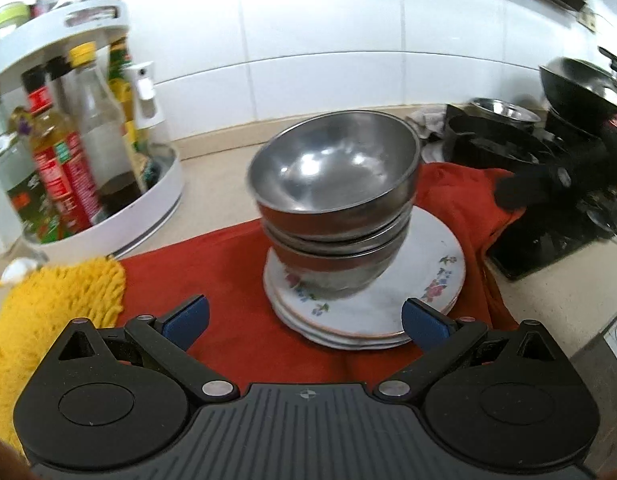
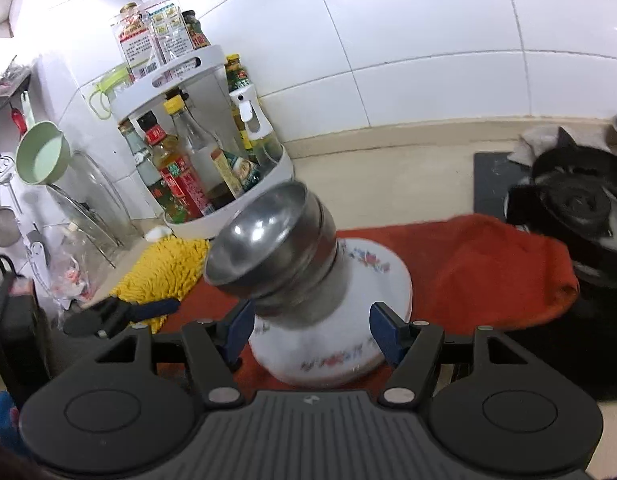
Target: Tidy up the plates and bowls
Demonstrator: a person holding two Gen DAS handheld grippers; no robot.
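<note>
Three nested steel bowls (image 1: 334,184) stand on a stack of floral plates (image 1: 428,264) lying on a red cloth (image 1: 212,264). My left gripper (image 1: 305,322) is open wide just short of the plates' near rim, with nothing between its blue pads (image 1: 186,318). In the right wrist view the bowls (image 2: 268,256) lean left on the plates (image 2: 372,280). My right gripper (image 2: 312,334) stands open at the plates' near edge and its pads do not press on them. The left gripper (image 2: 120,314) shows at the left over the yellow mat.
A white two-tier rack of bottles (image 1: 88,184) stands left of the cloth, with a yellow shaggy mat (image 1: 56,312) in front of it. A black stove with a wok (image 1: 580,92) and a small steel bowl (image 1: 504,110) is on the right. Utensils and a green ladle (image 2: 40,156) hang far left.
</note>
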